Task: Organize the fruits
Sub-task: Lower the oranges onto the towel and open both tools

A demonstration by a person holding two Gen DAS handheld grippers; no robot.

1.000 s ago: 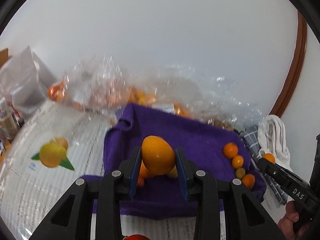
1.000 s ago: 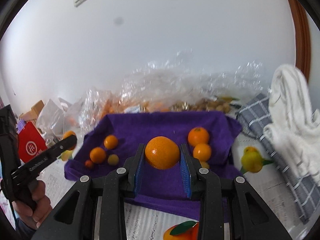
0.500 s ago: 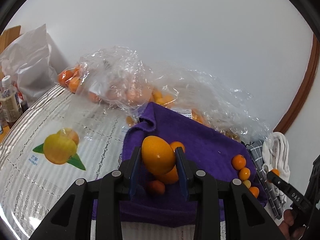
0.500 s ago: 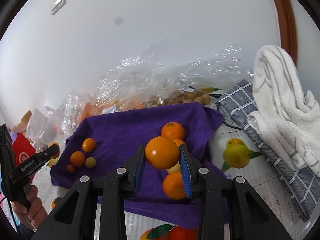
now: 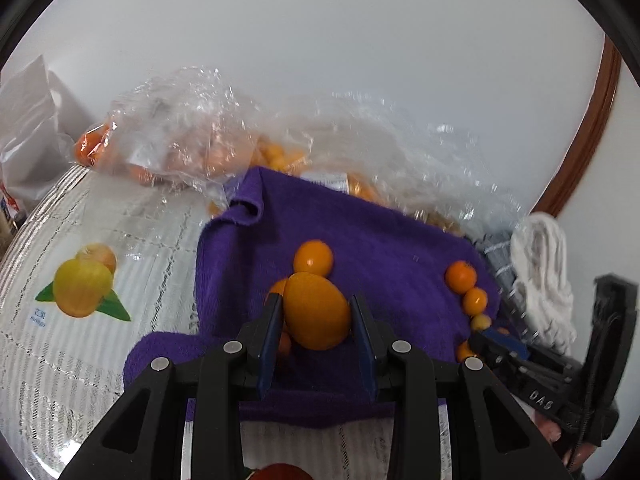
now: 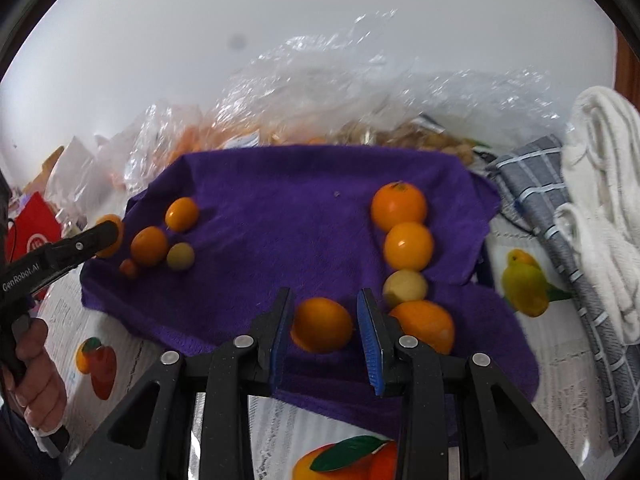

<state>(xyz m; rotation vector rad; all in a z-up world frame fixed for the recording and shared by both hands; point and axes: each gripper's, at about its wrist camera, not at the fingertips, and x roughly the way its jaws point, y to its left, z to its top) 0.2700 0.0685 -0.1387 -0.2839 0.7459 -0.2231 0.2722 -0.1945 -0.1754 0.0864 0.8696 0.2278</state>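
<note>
The right claw (image 6: 324, 330) pinches an orange (image 6: 322, 324) between its blue pads, down low over the front edge of the purple towel (image 6: 280, 208). A second ago this claw was higher and the towel looked farther off; now the orange sits right beside the row of fruit (image 6: 408, 246) on the right side of the towel, close to the bottom one of the four. It points down at a slant.

The left claw (image 5: 316, 322) pinches an egg-shaped orange fruit (image 5: 316, 310), pressed on both sides. It has hardly moved, only tipped a bit, and it points down over the left part of the towel (image 5: 380, 248). Just past its fruit lies a small orange one (image 5: 313, 258) — one of a little group there.

In the right view, a person's hand (image 6: 38, 376) grips the handle of the left claw at the left edge.

The towel lies on the bench (image 5: 80, 360), which has a cloth with fruit pictures. To the right are a grey checked cloth (image 6: 532, 184) and a white towel (image 6: 600, 184).

Farther back, see-through plastic bags (image 5: 192, 140) with more orange fruit lie against the white wall — still where they were.
</note>
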